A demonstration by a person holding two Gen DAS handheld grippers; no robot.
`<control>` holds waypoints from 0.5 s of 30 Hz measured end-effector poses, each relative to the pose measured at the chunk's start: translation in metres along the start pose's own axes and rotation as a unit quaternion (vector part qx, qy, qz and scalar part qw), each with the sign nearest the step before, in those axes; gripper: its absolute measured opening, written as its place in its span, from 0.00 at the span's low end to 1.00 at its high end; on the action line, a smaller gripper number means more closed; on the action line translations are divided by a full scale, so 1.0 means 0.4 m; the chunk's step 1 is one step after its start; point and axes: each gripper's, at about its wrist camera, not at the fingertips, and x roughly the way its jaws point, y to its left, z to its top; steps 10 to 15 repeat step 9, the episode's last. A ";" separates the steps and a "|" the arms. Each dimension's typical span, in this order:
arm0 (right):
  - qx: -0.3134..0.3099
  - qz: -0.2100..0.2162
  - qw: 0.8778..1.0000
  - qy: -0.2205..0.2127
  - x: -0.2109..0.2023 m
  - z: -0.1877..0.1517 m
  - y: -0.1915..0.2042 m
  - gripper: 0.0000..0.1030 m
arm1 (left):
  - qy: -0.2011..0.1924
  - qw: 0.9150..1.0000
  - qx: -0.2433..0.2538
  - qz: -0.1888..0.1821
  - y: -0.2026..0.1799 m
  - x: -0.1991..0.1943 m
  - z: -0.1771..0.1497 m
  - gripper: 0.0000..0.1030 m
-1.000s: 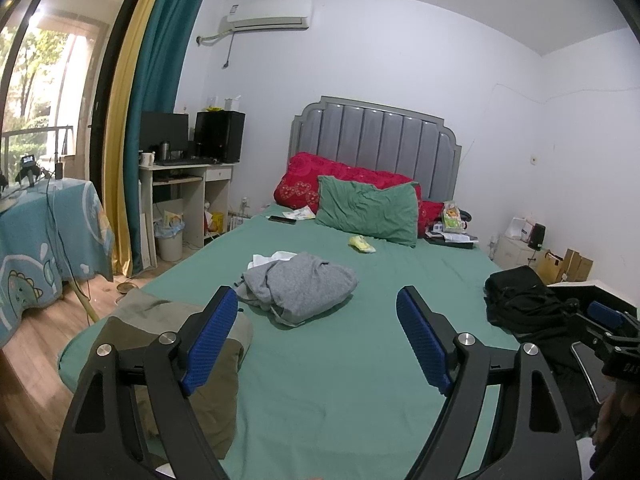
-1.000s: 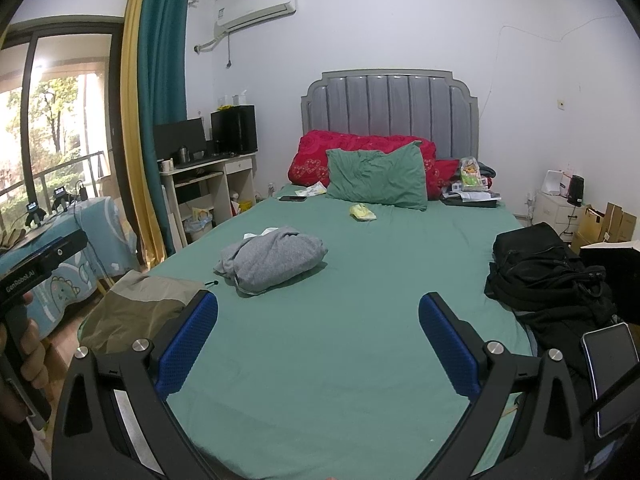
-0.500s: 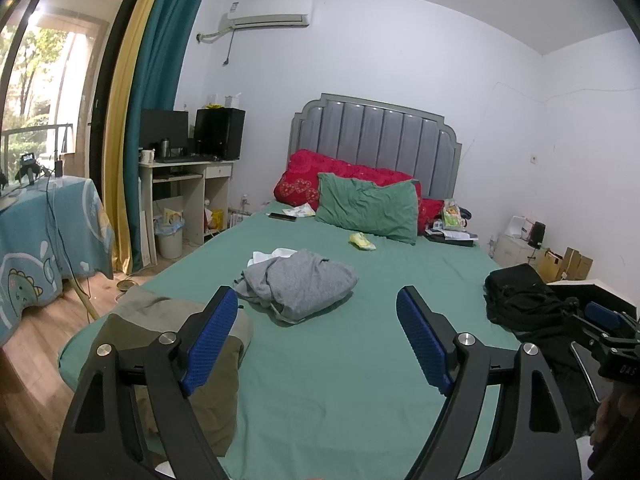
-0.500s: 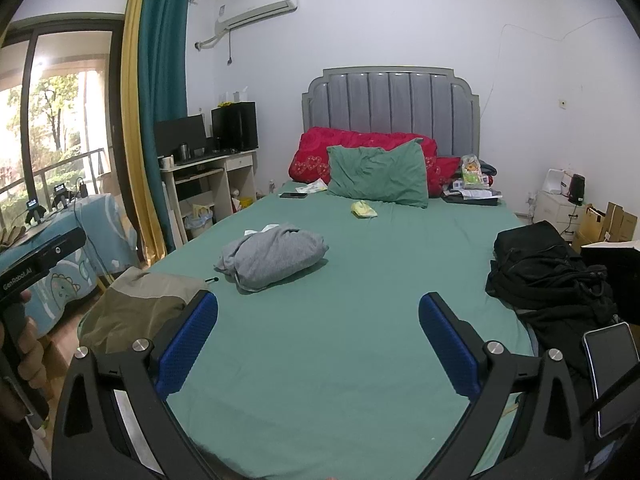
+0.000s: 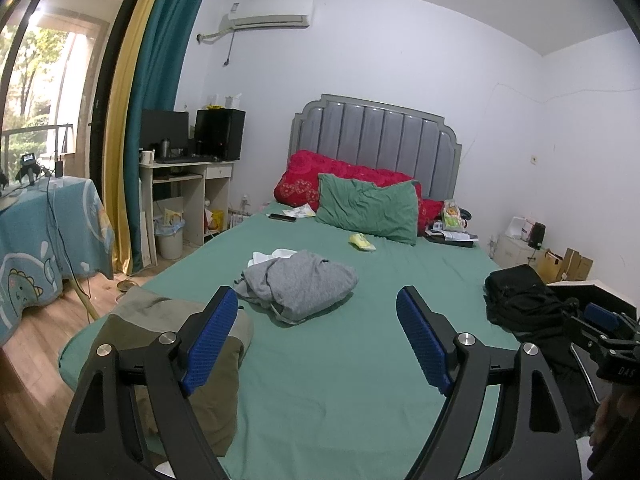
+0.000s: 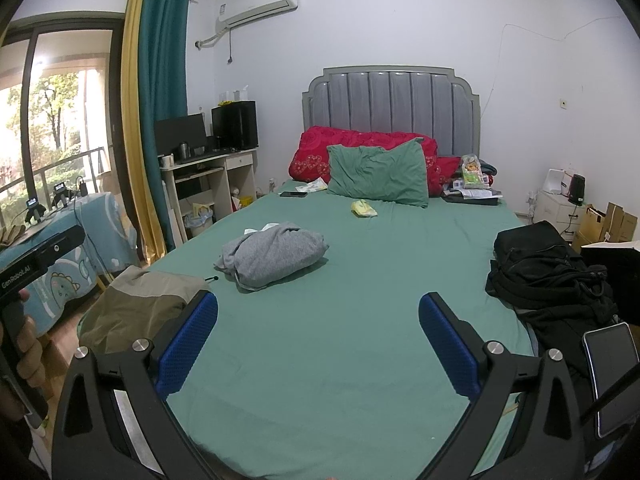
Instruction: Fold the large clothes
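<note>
At the bed's (image 6: 340, 360) left corner an olive garment (image 6: 136, 304) lies partly folded; mid-bed a grey garment (image 6: 276, 254) sits bunched, unfolded. My left hand-held gripper (image 5: 316, 344) and right hand-held gripper (image 6: 318, 346) hover spread wide, empty. The black heap (image 6: 548, 276) rightward is hard to identify.

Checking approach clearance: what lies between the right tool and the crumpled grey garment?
Only bare green sheet between the right tool and grey garment, in the right wrist view.
</note>
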 end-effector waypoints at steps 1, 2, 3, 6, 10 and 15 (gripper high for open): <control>0.000 0.000 1.000 0.000 -0.001 0.001 0.000 0.97 | 0.000 1.000 0.000 0.000 -0.001 -0.002 -0.002 0.82; 0.000 0.000 1.000 0.000 -0.002 0.001 0.000 0.97 | 0.000 1.000 -0.001 0.000 -0.002 -0.003 -0.002 0.82; 0.000 0.000 1.000 0.000 0.000 0.000 0.000 0.97 | 0.000 1.000 0.000 0.000 -0.002 -0.003 -0.002 0.82; 0.000 0.000 1.000 0.001 0.001 -0.001 -0.002 0.97 | -0.001 1.000 0.000 0.002 -0.003 -0.006 -0.002 0.82; -0.001 0.000 1.000 0.002 0.003 -0.005 -0.005 0.97 | 0.000 1.000 0.000 0.001 -0.003 -0.006 -0.005 0.82; -0.001 0.000 1.000 0.002 0.003 -0.005 -0.005 0.97 | 0.000 1.000 0.000 0.001 -0.003 -0.006 -0.005 0.82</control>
